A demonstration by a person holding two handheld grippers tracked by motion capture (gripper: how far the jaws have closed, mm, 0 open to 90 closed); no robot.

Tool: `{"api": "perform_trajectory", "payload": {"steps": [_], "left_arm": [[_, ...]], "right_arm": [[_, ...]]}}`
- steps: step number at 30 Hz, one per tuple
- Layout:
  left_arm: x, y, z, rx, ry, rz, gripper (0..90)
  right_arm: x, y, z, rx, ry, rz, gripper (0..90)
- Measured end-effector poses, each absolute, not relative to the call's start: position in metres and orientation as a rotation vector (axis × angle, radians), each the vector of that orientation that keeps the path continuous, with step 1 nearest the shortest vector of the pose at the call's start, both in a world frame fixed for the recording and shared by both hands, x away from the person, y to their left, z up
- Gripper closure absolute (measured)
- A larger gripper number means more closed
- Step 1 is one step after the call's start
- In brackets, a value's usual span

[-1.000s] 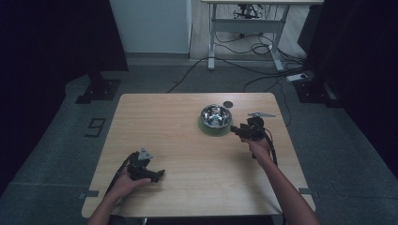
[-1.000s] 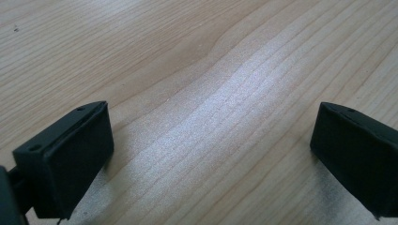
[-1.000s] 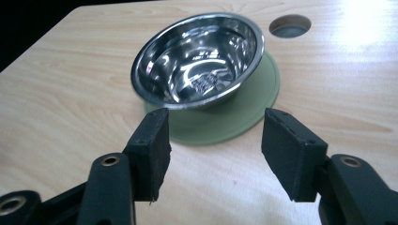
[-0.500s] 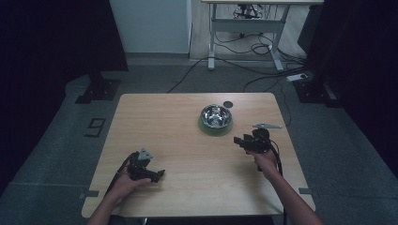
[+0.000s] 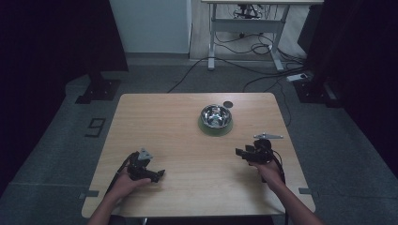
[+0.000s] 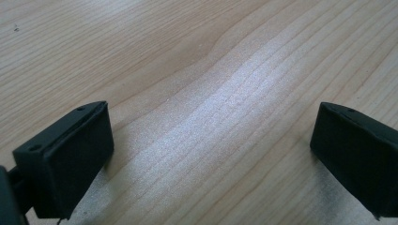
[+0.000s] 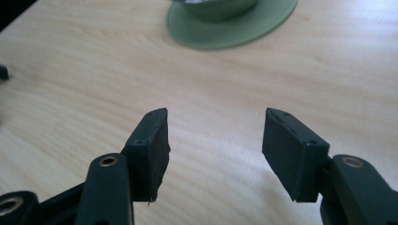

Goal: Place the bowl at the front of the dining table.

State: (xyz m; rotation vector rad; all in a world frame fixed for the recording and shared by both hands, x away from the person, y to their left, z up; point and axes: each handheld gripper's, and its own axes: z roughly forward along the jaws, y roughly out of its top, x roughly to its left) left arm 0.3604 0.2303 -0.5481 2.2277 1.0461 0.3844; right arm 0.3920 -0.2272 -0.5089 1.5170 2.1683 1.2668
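Two claws rest low over the pale wooden table (image 5: 187, 122), both with jaws apart and nothing between them: the left claw (image 5: 157, 174) sits near the table's front left edge, its pads spread wide over bare wood grain, and the right claw (image 5: 240, 152) sits toward the front right, its jaws partly spread and pointing across the table. The thing nearest the right claw is the shiny round steel bowl (image 5: 216, 115), which stands on a flat green round saucer (image 5: 206, 129) in the far middle of the table, well apart from both claws. From here the main risk, as I judge it, is a poor approach to that bowl: its wall is smooth and curved, so a pad that meets the rim off-centre could slip, tip the bowl off the saucer, or push both toward the far edge. A claw held this low could also scrape the table.
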Motion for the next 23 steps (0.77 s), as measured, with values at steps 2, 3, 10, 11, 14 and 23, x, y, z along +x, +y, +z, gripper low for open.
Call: {"api": "perform_trajectory", "payload": {"steps": [2,3,10,11,14,23], "left_arm": [[0.36,0.23,-0.548,2.228,1.046,0.384,0.0],[0.36,0.23,-0.548,2.228,1.046,0.384,0.0],[0.36,0.23,-0.548,2.228,1.046,0.384,0.0],[0.36,0.23,-0.548,2.228,1.046,0.384,0.0],[0.36,0.23,-0.548,2.228,1.046,0.385,0.0],[0.36,0.23,-0.548,2.228,1.046,0.385,0.0]], "right_arm": [[0.389,-0.227,-0.513,1.513,2.185,1.253,41.5],[0.387,-0.227,-0.515,1.515,2.194,1.248,41.2],[0.382,-0.225,-0.536,1.525,2.261,1.175,40.1],[0.381,-0.223,-0.539,1.52,2.271,1.157,40.1],[0.38,-0.221,-0.542,1.504,2.281,1.146,39.4],[0.38,-0.218,-0.543,1.456,2.282,1.127,37.0]]}}
